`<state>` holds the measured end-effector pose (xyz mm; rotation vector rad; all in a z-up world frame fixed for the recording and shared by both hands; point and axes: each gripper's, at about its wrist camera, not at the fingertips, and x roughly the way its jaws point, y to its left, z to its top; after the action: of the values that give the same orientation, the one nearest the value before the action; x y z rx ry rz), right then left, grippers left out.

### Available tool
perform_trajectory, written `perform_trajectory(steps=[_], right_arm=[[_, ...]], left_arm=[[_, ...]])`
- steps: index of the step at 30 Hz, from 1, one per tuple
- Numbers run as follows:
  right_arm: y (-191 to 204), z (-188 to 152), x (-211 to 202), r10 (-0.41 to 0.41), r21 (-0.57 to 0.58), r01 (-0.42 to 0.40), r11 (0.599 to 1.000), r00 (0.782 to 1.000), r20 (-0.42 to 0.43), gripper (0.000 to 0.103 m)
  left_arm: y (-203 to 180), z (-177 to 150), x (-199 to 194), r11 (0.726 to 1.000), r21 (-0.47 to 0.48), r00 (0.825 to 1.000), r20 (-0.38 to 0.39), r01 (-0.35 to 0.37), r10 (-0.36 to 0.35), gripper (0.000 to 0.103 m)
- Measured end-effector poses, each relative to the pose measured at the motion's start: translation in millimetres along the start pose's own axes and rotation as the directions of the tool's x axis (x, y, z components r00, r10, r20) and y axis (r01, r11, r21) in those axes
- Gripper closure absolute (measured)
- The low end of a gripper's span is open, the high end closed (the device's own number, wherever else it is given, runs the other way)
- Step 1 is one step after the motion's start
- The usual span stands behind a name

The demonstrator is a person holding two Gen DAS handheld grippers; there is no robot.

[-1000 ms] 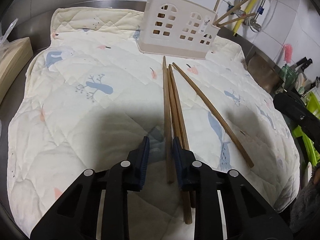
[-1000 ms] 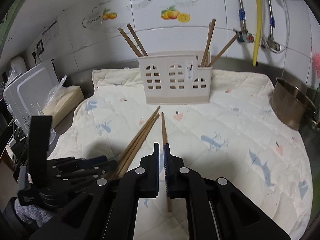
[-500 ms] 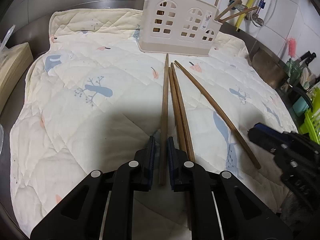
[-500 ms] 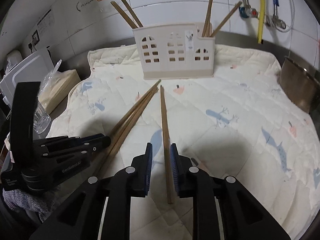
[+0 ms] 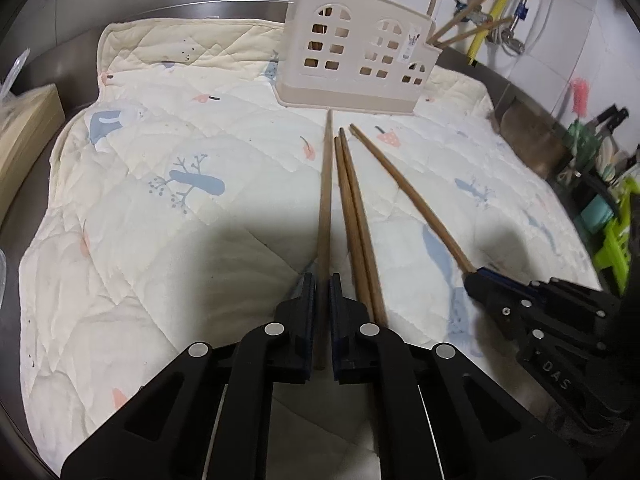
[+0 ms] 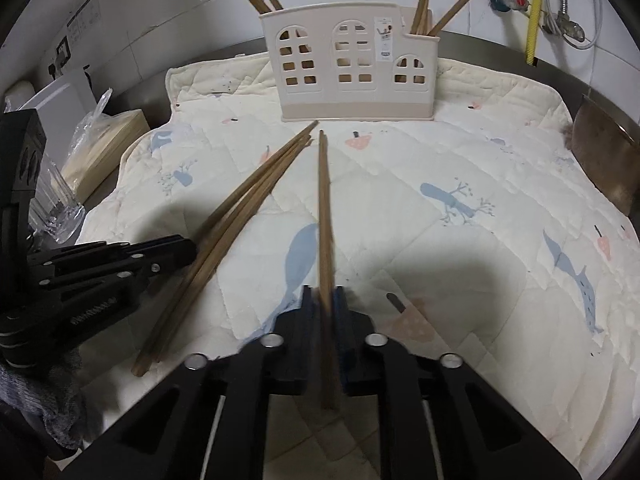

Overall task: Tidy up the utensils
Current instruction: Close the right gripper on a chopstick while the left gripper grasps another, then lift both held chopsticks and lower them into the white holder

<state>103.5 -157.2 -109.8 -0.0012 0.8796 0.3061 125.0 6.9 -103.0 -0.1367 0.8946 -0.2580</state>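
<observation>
Several wooden chopsticks lie on the quilted mat [image 5: 160, 208] in front of a beige utensil holder [image 5: 356, 52] that has more chopsticks standing in it. My left gripper [image 5: 320, 280] is closing, its pads pressing the leftmost chopstick [image 5: 326, 200] near its close end. Two more chopsticks [image 5: 354, 216] lie just right of it. My right gripper [image 6: 324, 292] is also closing, pads against the lone chopstick [image 6: 323, 208], which looks blurred. In the right wrist view the left gripper [image 6: 176, 248] sits at the left by the other three chopsticks [image 6: 244, 216]. The holder [image 6: 352, 68] stands behind.
A metal pot [image 6: 604, 164] stands off the mat's right edge. A wooden box [image 5: 24, 128] and a glass [image 6: 56, 204] sit to the left. A green rack [image 5: 616, 240] and dishes crowd the far right. Pipes run down the tiled wall.
The left jaws have closed onto the leftmost chopstick. The right gripper has come down, opened around the lone chopstick and closed on it, and now shows in the left wrist view.
</observation>
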Motion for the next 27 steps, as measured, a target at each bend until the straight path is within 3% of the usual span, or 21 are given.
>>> perform_trajectory(steps=[5,10,18,23,27], right_arm=[[-1.9,2.3,-11.4,0.002,0.002,-0.002,1.0,1.0,0.023,0.096],[1.4,14.9,-42.1,0.005,-0.012,-0.004,1.0,0.994,0.105,0.096],[7.3,52.5,-90.6,0.026,-0.059,-0.011,0.998,0.966,0.259,0.096],[6.6,66.5,-92.2,0.039,-0.072,-0.021,0.997,0.966,0.257,0.096],[0.6,50.0,-76.7,0.043,-0.043,-0.035,0.998,0.977,0.207,0.096]], left_arm=[[-1.3,6.6,-24.1,1.0,0.015,0.999,0.049,0.011,-0.012,0.098],[-4.7,24.4,-60.1,0.999,0.043,0.991,0.131,0.028,-0.033,0.098],[-8.0,60.5,-92.1,0.995,0.066,0.973,0.212,0.077,-0.089,0.098],[-12.6,68.1,-95.4,0.993,0.089,0.97,0.222,0.075,-0.093,0.098],[-10.6,65.5,-88.0,0.994,0.077,0.975,0.204,0.077,-0.091,0.098]])
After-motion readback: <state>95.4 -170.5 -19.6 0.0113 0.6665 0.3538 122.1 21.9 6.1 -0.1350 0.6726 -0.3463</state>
